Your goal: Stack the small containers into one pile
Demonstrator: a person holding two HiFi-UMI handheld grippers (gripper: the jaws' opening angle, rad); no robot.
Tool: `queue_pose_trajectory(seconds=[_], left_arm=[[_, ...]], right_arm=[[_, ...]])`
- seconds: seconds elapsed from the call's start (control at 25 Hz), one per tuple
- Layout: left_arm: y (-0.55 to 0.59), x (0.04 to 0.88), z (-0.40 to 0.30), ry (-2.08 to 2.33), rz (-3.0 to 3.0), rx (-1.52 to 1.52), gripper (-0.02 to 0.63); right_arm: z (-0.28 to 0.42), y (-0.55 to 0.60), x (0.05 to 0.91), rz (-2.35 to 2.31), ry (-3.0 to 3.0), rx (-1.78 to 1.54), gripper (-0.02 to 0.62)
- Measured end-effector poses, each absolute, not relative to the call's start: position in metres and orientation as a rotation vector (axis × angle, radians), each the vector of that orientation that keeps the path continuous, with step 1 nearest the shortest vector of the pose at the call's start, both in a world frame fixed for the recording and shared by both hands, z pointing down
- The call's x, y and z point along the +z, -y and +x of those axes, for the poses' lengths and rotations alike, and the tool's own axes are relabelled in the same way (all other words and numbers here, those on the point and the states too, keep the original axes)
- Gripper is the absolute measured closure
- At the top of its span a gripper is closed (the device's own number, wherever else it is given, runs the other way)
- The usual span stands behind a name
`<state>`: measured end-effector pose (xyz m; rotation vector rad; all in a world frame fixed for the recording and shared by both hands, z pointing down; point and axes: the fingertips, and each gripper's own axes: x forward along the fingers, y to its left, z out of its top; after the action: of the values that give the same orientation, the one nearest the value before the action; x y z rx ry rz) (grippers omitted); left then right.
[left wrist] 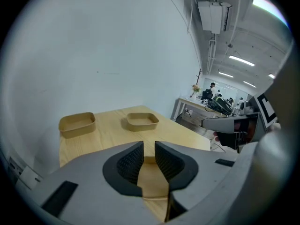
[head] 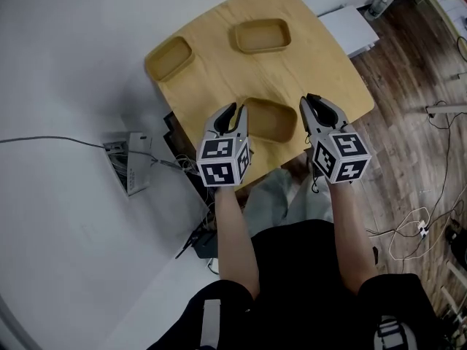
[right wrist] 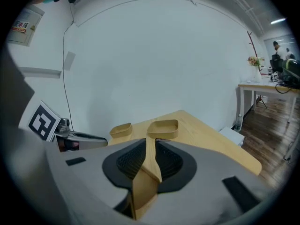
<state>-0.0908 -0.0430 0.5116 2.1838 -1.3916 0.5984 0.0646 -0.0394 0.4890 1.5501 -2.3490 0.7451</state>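
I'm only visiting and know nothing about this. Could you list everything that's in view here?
table: one, light wood, centre
containers: three, tan, on the table; two far, one near
white box: one, white, floor beyond the table's right corner
cables: several, white and dark, floor at left and right
floor: brown wood, right side
left gripper: one, grey with black jaws, jaws apart, empty, left of the near container
right gripper: one, same colours, jaws apart, empty, right of it
arms: two, bare, bottom centre
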Motion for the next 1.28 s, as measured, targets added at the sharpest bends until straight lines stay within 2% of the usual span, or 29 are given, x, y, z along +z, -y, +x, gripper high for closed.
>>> queue_pose_trajectory(seconds=[0.28,0.36,0.52,1.12,1.2,1.28], left_arm=[[0.034,0.550,-0.094,1.334,2.160,0.753,0.518],[0.033,0.560,-0.094,1.313,2.152,0.780,0.518],[0.031,0.582,-0.095,1.277,2.131,0.851,0.518],[0.025,0.625,-0.095,1.262,2.082,0.997,0.503],[0.024,0.624,-0.094,1.268,2.083,0.986,0.565],[0.022,0.623,-0.095,1.272,2.088,0.998,0.566]], right_arm=[[0.072,0.027,0.539,1.610,2.192,0.859,0.523],[0.071,0.024,0.552,1.611,2.165,0.902,0.492],[0.069,0.017,0.578,1.607,2.117,0.979,0.476],[0.059,-0.007,0.628,1.570,2.007,1.145,0.476],[0.058,-0.008,0.627,1.567,2.011,1.153,0.479],[0.058,-0.007,0.623,1.572,2.025,1.154,0.488]])
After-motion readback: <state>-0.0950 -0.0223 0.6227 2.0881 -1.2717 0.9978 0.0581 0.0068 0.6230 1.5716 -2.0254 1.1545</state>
